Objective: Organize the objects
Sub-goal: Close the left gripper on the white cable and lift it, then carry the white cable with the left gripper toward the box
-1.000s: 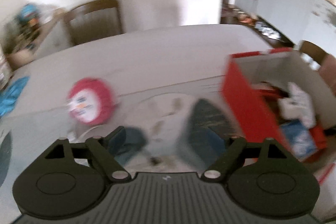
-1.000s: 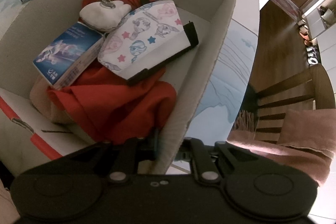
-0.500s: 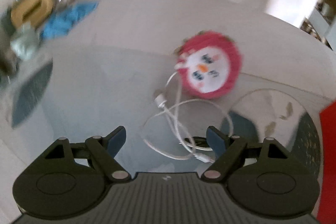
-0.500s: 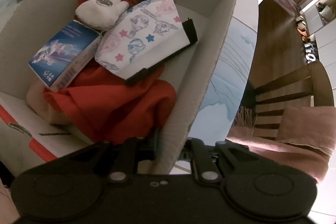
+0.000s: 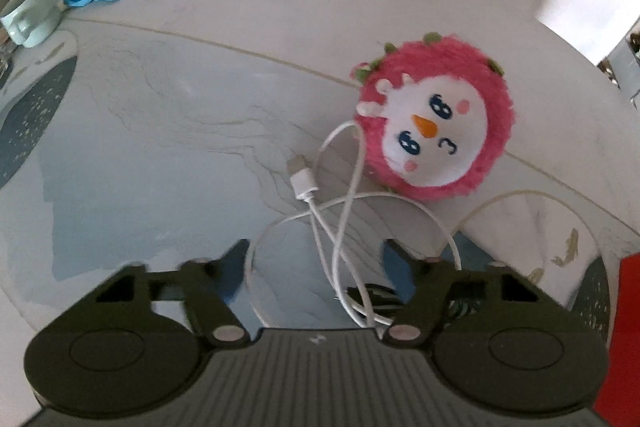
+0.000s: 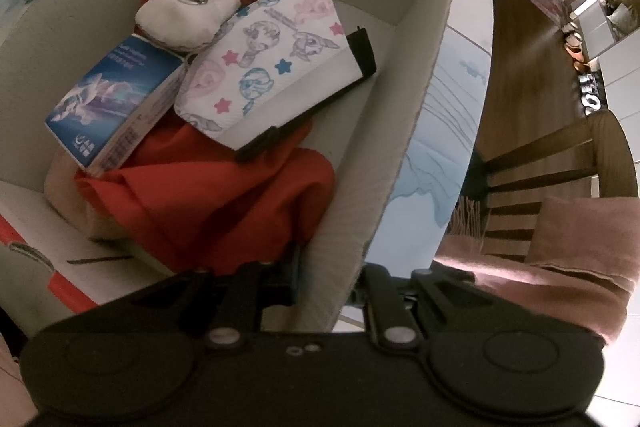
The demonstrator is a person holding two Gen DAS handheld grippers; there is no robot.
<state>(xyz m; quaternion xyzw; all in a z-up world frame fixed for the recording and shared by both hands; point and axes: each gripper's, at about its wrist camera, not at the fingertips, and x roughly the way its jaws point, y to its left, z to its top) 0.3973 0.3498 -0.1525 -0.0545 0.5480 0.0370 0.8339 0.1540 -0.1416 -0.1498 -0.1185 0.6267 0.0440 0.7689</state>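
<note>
- Currently: left gripper (image 5: 316,259) over white USB cable (image 5: 340,227) on table (image 5: 160,131), jaws closing, loops between them, not pinched yet.
- Limp, light, slippery; grab where strands cross, not plug.
- Pink plush (image 5: 434,123) touching cable, soft.
- Right gripper (image 6: 326,269) clamped on cardboard box (image 6: 412,131) wall.

Left wrist steeply above table (image 5: 200,107), right over box (image 6: 400,131) (both near)

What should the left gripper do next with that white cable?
Probably finish closing on the cable and lift it. The left gripper sits low over its loops, jaws closing with strands between them but not pinched yet. The right gripper clamps the box wall, seemingly steadying it for the drop.
</note>
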